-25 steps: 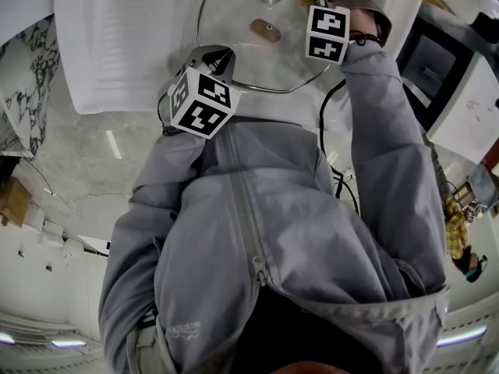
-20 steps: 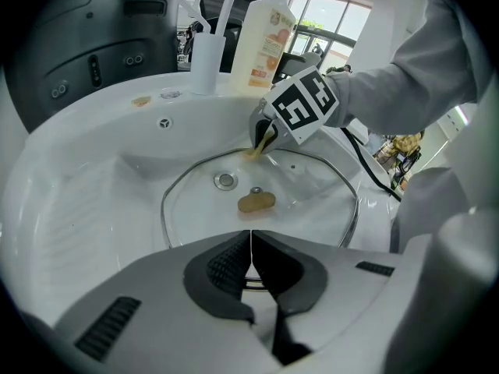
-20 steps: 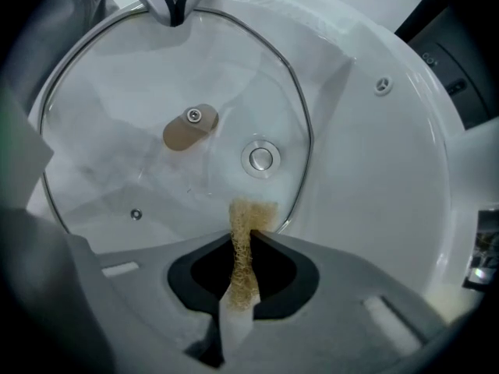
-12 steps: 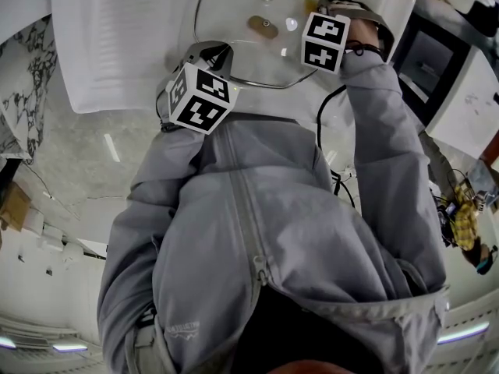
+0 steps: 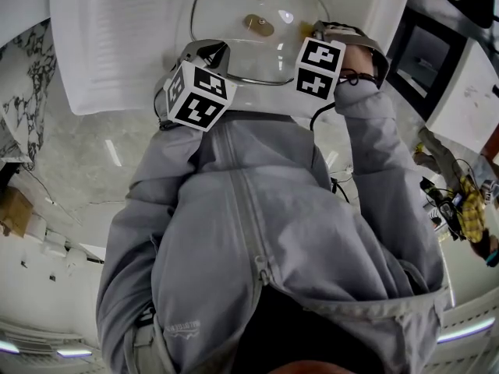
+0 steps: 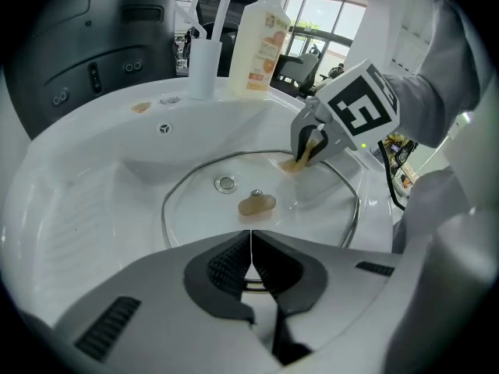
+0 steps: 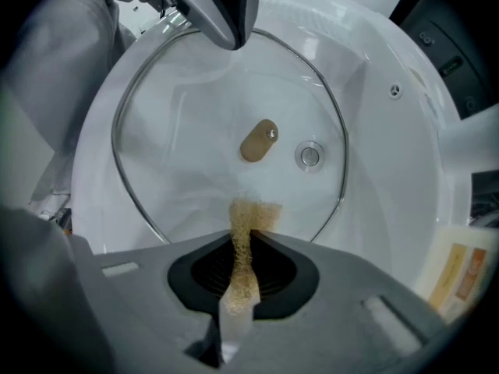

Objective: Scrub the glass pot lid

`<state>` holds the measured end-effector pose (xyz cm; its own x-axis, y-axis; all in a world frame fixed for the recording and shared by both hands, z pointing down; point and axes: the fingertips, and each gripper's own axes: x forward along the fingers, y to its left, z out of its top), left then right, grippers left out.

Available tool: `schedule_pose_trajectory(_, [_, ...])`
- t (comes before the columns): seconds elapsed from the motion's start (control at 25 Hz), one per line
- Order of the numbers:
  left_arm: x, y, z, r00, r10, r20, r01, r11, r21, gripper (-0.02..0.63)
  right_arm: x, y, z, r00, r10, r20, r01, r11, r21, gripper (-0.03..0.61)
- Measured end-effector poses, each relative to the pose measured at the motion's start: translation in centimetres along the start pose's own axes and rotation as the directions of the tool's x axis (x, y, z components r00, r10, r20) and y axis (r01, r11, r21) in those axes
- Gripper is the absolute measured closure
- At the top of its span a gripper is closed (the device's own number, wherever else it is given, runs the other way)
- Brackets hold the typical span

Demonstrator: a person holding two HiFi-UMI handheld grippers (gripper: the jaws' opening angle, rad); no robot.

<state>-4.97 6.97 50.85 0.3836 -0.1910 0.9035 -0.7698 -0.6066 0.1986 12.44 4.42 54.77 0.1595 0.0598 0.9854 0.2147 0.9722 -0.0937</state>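
Note:
The glass pot lid (image 5: 234,49) lies in the white sink (image 5: 117,45), its tan knob (image 5: 257,24) facing up. My left gripper (image 5: 212,56) is shut on the lid's near rim (image 6: 248,284); in the right gripper view the left gripper (image 7: 222,6) sits at the lid's far edge. My right gripper (image 7: 245,236) points straight down and is shut on a tan scrub pad (image 7: 251,213). The pad's free end rests on the glass (image 7: 187,131) just inside the rim. From the left gripper view, the right gripper (image 6: 310,142) presses the pad (image 6: 299,163) at the lid's far right.
The sink drain (image 6: 226,183) shows through the glass beside the knob (image 6: 256,203). A soap bottle (image 6: 261,41) and a white cup (image 6: 203,68) stand on the sink's back ledge. A dark appliance (image 6: 86,61) stands behind the sink. A grey jacket fills the lower head view.
My right gripper has slid with the scrub pad along the lid's right side, towards the person. The left gripper and the lid have stayed put.

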Motion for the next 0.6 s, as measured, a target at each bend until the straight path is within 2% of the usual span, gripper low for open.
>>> schedule_pose_trajectory(0.28, [0.0, 0.1, 0.0, 1.0, 0.001, 0.003, -0.001, 1.0, 0.008, 0.603, -2.1, 2.8, 1.6, 0.993, 0.076, 0.087, -0.08, 0.996, 0.048, 0.543])
schedule_pose_trajectory(0.44, [0.0, 0.0, 0.1, 1.0, 0.002, -0.001, -0.002, 1.0, 0.019, 0.603, -3.9, 4.3, 4.8, 0.958, 0.162, 0.235, -0.184, 0.98, 0.073, 0.543])
schedule_pose_trajectory(0.6, [-0.1, 0.0, 0.0, 1.0, 0.004, -0.003, -0.004, 1.0, 0.027, 0.603, -4.9, 5.2, 6.7, 0.935, 0.206, 0.289, -0.232, 0.971, 0.06, 0.543])
